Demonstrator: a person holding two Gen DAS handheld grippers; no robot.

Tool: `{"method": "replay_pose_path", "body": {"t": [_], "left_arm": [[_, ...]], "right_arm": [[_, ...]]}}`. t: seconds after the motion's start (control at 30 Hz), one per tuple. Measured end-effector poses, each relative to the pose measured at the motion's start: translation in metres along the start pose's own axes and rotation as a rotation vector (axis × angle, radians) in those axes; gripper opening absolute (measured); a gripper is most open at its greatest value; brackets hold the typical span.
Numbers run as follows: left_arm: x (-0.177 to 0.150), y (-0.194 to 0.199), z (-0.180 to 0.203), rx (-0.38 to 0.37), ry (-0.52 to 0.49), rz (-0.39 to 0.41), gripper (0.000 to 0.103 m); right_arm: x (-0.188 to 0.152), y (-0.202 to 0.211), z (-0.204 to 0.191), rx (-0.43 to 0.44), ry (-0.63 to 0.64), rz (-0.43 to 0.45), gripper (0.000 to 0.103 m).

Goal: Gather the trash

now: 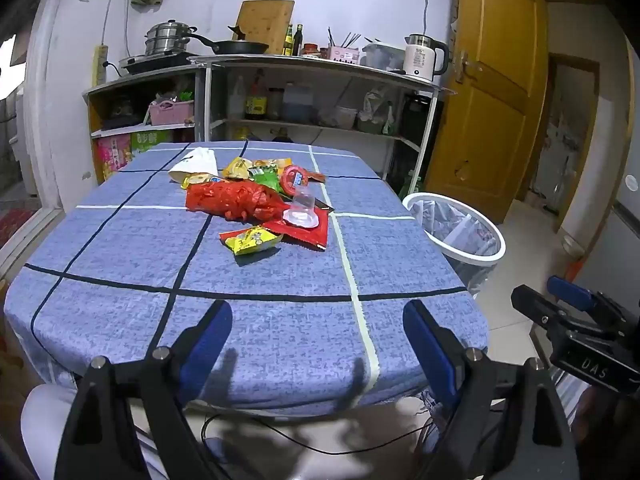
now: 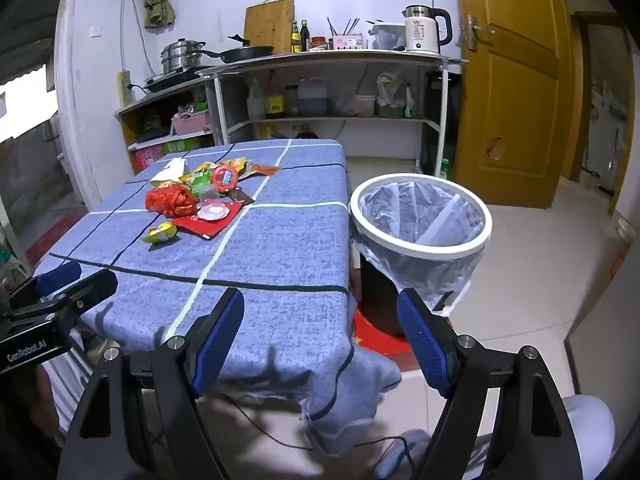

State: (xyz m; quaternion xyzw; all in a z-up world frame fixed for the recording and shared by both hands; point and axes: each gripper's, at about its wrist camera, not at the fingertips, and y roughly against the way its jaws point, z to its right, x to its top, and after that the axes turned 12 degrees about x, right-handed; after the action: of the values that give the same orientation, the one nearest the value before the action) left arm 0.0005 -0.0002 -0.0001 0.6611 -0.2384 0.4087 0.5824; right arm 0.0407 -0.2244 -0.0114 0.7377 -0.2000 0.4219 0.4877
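A pile of trash lies on the blue checked tablecloth (image 1: 280, 280): a crumpled red plastic bag (image 1: 236, 200), a yellow snack wrapper (image 1: 252, 240), a clear plastic cup (image 1: 303, 204) on a red packet, a round red lid (image 1: 294, 178) and a white paper bag (image 1: 196, 164). The pile also shows in the right wrist view (image 2: 192, 204). A white bin (image 2: 420, 220) with a clear liner stands right of the table. My left gripper (image 1: 318, 328) is open and empty over the table's near edge. My right gripper (image 2: 320, 320) is open and empty at the table's near right corner.
A metal shelf unit (image 1: 312, 68) with pans, bottles and a white kettle (image 1: 424, 58) stands behind the table. A wooden door (image 1: 488, 92) is at the right. The right gripper's body (image 1: 580, 332) shows beside the table in the left wrist view. Cables hang below the table edge.
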Motion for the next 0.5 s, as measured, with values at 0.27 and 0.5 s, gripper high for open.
{"method": "replay_pose_path", "body": {"t": [0.27,0.5], "left_arm": [[-0.0001,0.0002,-0.0001,-0.003,0.003,0.003,0.088],[-0.0009,-0.0009,-0.0001,-0.004,0.007,0.006,0.089]], "right_arm": [[0.0004,0.0014,0.0002,0.004,-0.006,0.006,0.079],[0.0,0.0009,-0.0011,-0.003,0.003,0.002,0.079]]}}
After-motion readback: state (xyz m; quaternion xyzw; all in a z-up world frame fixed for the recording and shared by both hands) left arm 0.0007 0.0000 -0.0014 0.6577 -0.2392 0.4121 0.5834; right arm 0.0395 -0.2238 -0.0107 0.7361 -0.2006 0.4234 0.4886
